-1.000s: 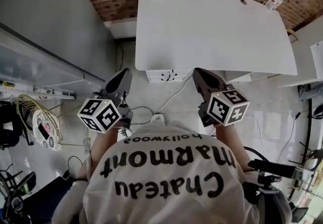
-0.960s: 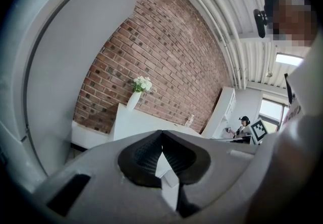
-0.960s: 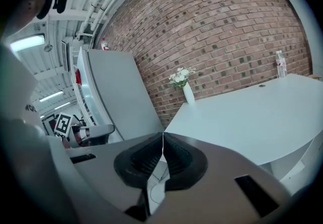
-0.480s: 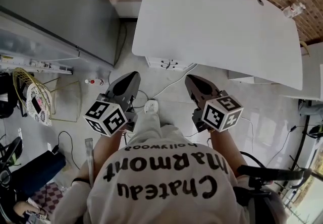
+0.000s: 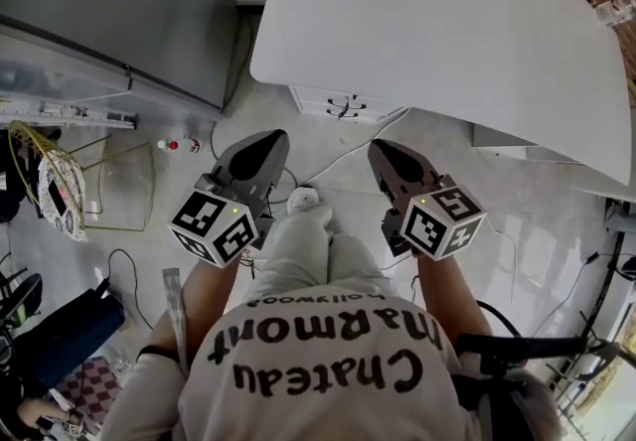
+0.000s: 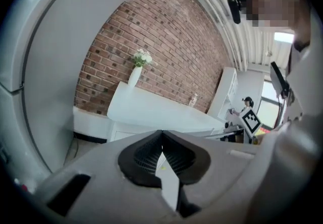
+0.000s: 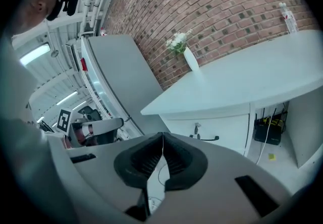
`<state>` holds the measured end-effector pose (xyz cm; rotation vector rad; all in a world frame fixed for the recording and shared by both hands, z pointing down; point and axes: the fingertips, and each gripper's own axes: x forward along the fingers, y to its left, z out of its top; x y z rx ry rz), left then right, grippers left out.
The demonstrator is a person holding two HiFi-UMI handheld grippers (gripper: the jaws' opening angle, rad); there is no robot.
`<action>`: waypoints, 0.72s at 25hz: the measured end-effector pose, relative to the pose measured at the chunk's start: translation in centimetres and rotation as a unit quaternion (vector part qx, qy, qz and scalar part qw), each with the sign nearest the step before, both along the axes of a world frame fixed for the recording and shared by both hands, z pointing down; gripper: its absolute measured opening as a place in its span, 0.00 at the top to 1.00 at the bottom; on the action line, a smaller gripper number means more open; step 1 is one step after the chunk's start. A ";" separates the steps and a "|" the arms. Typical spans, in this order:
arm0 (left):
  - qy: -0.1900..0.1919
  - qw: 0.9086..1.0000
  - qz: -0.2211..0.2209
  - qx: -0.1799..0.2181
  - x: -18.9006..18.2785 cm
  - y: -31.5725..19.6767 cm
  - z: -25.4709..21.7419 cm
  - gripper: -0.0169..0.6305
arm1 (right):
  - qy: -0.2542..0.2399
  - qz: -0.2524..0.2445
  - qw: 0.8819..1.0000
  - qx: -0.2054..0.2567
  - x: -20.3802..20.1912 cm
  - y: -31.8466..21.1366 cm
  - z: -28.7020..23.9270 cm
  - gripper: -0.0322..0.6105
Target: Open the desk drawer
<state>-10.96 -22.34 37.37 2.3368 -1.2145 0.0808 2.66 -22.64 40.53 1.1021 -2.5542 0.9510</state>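
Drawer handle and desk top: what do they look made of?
Drawer handle: a thin dark curved bar, probably metal with a black finish, though it is too small to be sure. Desk top: smooth matte white with no grain showing, likely painted or laminated board.

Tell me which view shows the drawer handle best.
The right gripper view: the drawer handle faces it, dark on white. The head view shows it small, from above; the left gripper view doesn't show it.
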 end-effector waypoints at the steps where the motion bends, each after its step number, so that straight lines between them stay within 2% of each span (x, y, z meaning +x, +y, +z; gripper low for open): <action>1: -0.008 1.000 0.005 0.009 0.1 -0.3 1.5 0.95 | -0.004 0.002 1.000 0.002 0.0 -0.3 1.8 0.93; 3: 0.000 1.000 0.009 0.016 0.1 -1.2 4.9 0.95 | -0.018 0.008 1.000 0.001 0.0 -1.2 5.4 0.93; 6: 0.030 0.999 0.016 0.017 0.0 -2.4 10.1 0.95 | -0.046 0.011 0.999 0.004 -0.1 -2.5 10.4 0.93; 9: 0.049 0.997 0.033 0.048 0.4 -4.2 13.9 0.95 | -0.060 -0.004 0.998 0.031 -0.1 -4.6 14.3 0.93; 13: 0.055 0.992 0.042 0.104 0.8 -6.2 17.4 0.95 | -0.052 -0.036 0.994 0.084 -0.1 -6.8 18.0 0.93; 18: 0.055 0.989 0.024 0.133 -0.2 -7.8 18.8 0.95 | -0.054 -0.065 0.987 0.137 -0.6 -7.5 18.6 0.93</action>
